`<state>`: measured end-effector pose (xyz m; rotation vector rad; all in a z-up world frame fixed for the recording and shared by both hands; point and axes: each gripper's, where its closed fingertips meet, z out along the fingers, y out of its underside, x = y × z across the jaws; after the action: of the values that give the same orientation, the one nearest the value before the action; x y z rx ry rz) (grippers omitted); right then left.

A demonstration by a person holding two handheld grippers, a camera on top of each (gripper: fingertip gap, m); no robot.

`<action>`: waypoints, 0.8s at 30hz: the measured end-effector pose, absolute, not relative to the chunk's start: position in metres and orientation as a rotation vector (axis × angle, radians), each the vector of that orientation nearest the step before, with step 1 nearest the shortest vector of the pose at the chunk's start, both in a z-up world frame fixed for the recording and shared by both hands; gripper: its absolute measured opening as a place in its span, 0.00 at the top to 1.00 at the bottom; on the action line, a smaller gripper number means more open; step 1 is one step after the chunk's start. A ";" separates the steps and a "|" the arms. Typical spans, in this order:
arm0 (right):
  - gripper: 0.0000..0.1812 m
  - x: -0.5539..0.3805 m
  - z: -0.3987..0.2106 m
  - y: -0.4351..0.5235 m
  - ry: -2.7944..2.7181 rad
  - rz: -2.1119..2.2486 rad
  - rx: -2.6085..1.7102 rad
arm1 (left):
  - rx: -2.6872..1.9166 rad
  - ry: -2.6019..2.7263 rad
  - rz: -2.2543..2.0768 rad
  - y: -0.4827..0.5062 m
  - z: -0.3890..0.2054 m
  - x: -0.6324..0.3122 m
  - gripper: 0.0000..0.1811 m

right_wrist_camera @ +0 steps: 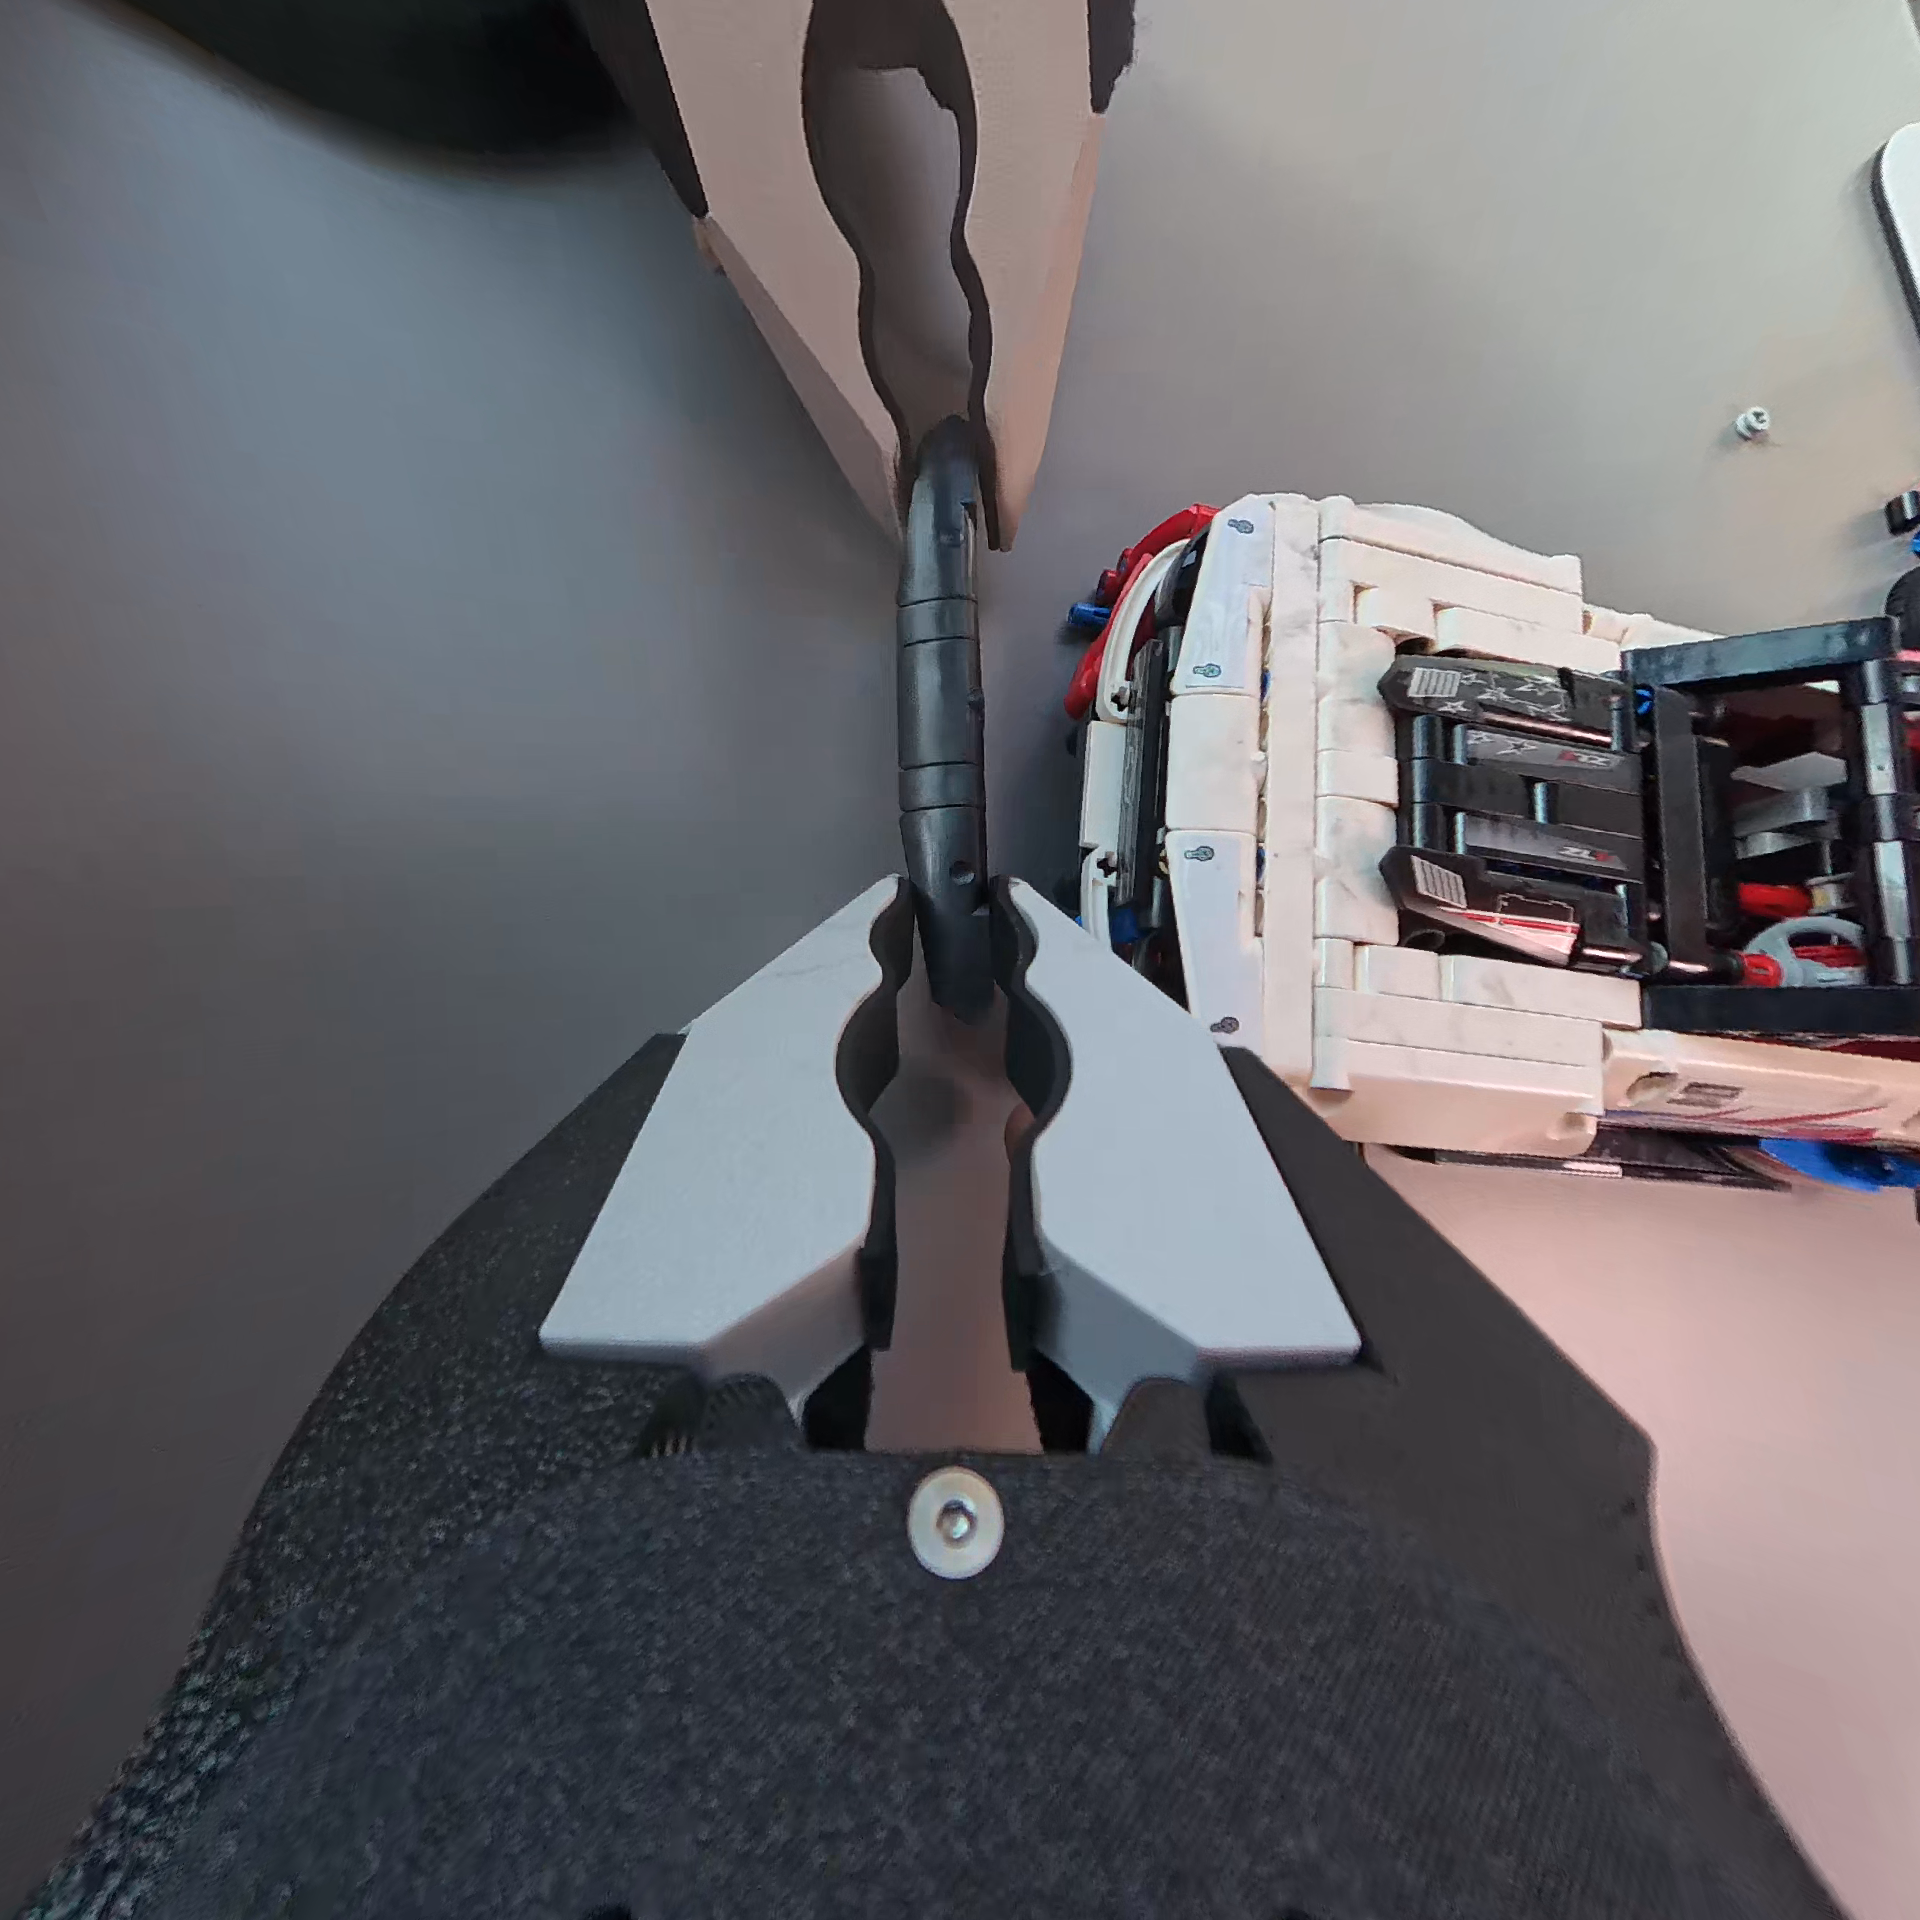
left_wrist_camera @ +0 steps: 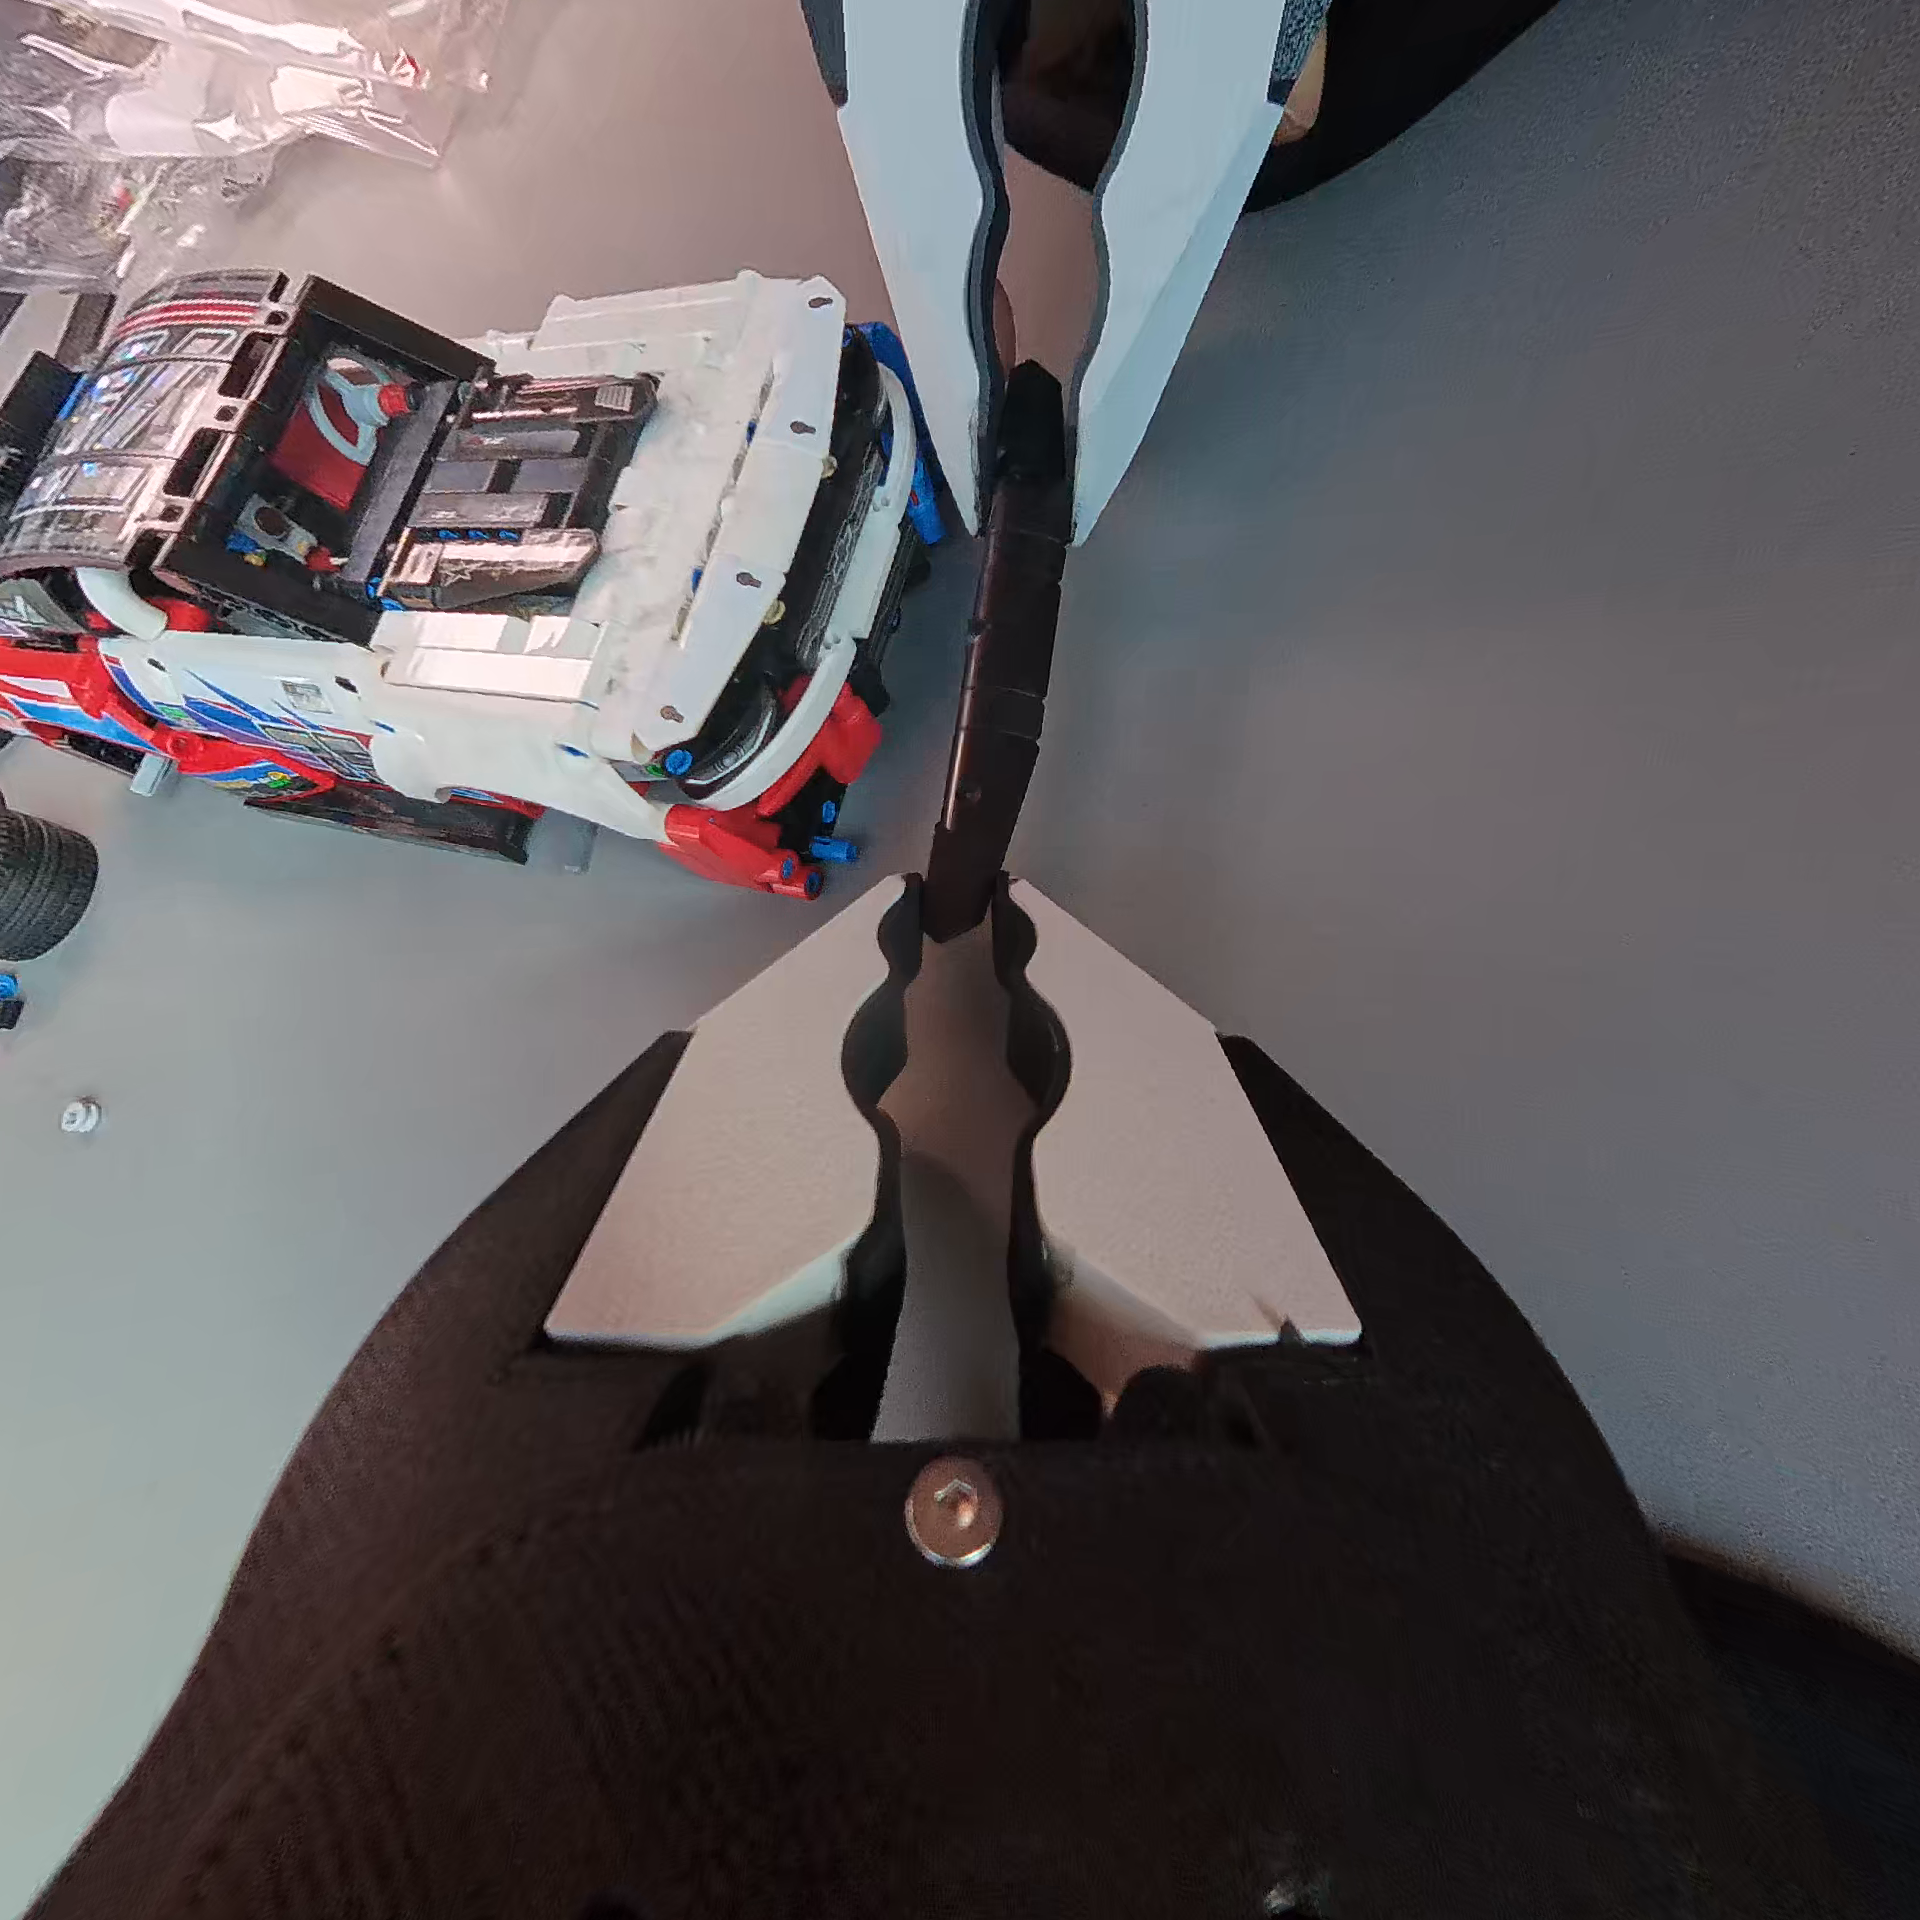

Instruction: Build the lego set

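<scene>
Left gripper [left_wrist_camera: 956,904] and right gripper [right_wrist_camera: 951,914] each pinch one end of the curved black strip [left_wrist_camera: 1003,675], held up beside the car [left_wrist_camera: 468,582]. Keep both grips firm and move together, or it likely twists loose.

Each camera sits just behind its own fingers and looks forward along them, down at the grey counter [left_wrist_camera: 1455,831] from close range. The two views face one another: the left wrist view shows the opposite white fingers [left_wrist_camera: 1164,312] entering from the top, and the right wrist view does likewise. Both share the curved black piece [left_wrist_camera: 1003,686] spanning the middle and the white lego car [right_wrist_camera: 1403,831], left in one, right in the other.
</scene>
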<state>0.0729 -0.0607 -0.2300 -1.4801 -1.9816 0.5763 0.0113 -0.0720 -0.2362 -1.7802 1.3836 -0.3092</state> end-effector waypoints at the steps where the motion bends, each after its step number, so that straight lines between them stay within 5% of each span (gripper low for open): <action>1: 0.93 0.073 -0.231 -0.059 -1.971 0.567 -1.492 | -1.774 1.391 -0.303 -0.071 -0.236 0.012 0.94; 10: 0.92 0.078 -0.225 -0.052 -1.905 0.571 -1.512 | -1.732 1.447 -0.318 -0.070 -0.239 0.014 0.95; 14: 1.00 0.080 -0.230 -0.049 -1.905 0.535 -1.539 | -1.728 1.455 -0.321 -0.067 -0.239 0.013 0.95; 24: 0.95 0.094 -0.235 -0.048 -1.920 0.402 -1.597 | -1.682 1.503 -0.335 -0.063 -0.238 0.019 0.94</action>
<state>0.0942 -0.0481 -0.2348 -1.5975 -1.9197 0.4024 0.0186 -0.0630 -0.2381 -1.6820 1.5031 -0.3355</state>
